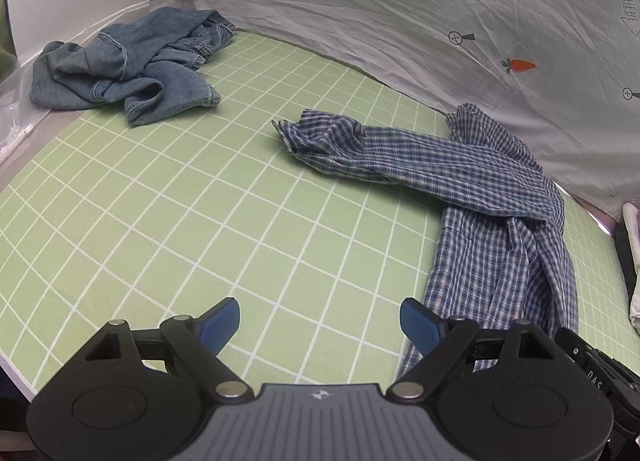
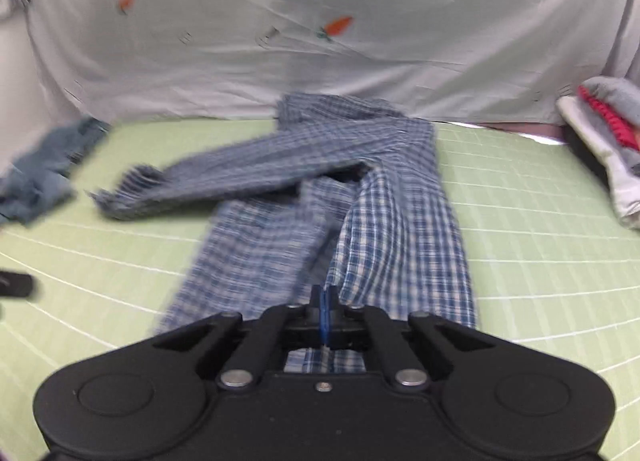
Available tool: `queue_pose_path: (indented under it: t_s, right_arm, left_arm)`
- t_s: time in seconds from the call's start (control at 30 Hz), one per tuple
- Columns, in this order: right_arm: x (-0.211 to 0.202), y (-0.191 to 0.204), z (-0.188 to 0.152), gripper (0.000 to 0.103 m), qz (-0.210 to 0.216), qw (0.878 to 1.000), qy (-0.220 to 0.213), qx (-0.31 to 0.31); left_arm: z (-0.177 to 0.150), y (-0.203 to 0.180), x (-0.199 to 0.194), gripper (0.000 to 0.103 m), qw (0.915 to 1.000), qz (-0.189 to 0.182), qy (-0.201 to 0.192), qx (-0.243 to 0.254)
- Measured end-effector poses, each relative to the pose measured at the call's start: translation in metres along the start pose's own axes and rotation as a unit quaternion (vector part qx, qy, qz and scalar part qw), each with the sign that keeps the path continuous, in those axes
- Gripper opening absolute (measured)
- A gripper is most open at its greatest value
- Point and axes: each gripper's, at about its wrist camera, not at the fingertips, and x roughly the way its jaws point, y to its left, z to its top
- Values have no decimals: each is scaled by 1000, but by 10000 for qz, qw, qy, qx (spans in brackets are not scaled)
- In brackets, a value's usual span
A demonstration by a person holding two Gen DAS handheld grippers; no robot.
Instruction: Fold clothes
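A blue plaid shirt (image 1: 492, 197) lies bunched on the green grid mat (image 1: 200, 201), one sleeve stretched out to the left. My left gripper (image 1: 320, 325) is open and empty above the mat, just left of the shirt's near hem. My right gripper (image 2: 325, 313) is shut on the near hem of the plaid shirt (image 2: 360, 213); the cloth runs from the closed blue pads away across the mat (image 2: 540, 245). The right wrist view is motion-blurred.
A crumpled blue denim garment (image 1: 128, 65) lies at the mat's far left corner, also in the right wrist view (image 2: 44, 177). A white printed sheet (image 1: 400, 21) hangs behind. Folded grey, white and red clothes (image 2: 612, 141) sit at the right edge.
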Motion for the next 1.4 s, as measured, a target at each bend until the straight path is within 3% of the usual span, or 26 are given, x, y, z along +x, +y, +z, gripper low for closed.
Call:
queue_pose_path:
  t_s: [0.13,0.2,0.27,0.4,0.47,0.6,0.97,1.17,1.4]
  right_arm:
    - [17,-3,-12,3,319,9975,562,294]
    - [9,-8,-18,7,384,9960,576,573]
    - [-1,-13,-21,32,342,9956,511,713]
    - [-17,-25,-15,51,22,9968,341,724]
    - [-23,-35,-12,76,-166,9973,284,654]
    - [-31,-58,-7,102,-307,9977,200,568]
    - [5,-104,26,103,-736,9947,179,689]
    - [50,-120,50,103,-1001,9908,248,875]
    - [104,-119,77,103,-1355,9878,448,629]
  left_arm:
    - [-7,-5,-4,88,10000,-12,45,84]
    - [-9,-7,-9,89,9999,4,76,78]
    - [-11,-8,-12,90,9999,41,86,63]
    - [-15,-12,-9,90,9998,99,162,-39]
    - [-14,-16,-4,90,9996,139,212,-83]
    - [-5,-28,3,91,9996,172,185,-122]
    - [48,-36,48,91,9985,455,107,-274]
    - [99,-14,96,91,9961,754,109,-435]
    - [151,-2,164,92,9950,836,344,-422]
